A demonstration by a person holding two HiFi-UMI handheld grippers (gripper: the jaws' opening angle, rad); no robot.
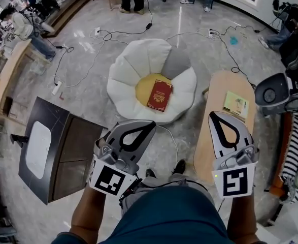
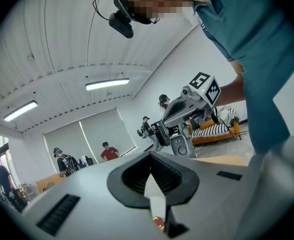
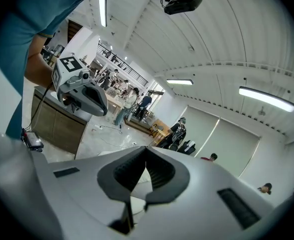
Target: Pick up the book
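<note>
- Left gripper [image 1: 150, 124]: fingers clenched, tips meeting, nothing between them. Right gripper [image 1: 213, 114]: the same, clenched and empty.
- Book [image 1: 160, 95]: red, lying flat and closed on the yellow middle of a white petal-shaped cushion [image 1: 131, 65]. It sits ahead of and below the left fingertips, apart from them. It is further off from the right fingertips, toward their inner side.
- Step in hand, by my reading: the approach, with no contact yet.

Risks from here:
- Fingers arrive clenched. Unless they part before reaching the cover, they will only poke the book and shove it across the cushion.
- The cushion looks soft. Pressing down to get under an edge may sink the book rather than lift it.
- A grip on the cover alone may let the pages fall open, or let the book slip out.
- A pale booklet [image 1: 236, 104] lies on the wooden table [image 1: 217, 136] just beyond the right fingertips and could be taken by mistake.
- Cables [image 1: 169, 136] run along the floor under the fingers, so a step forward may snag one.
</note>
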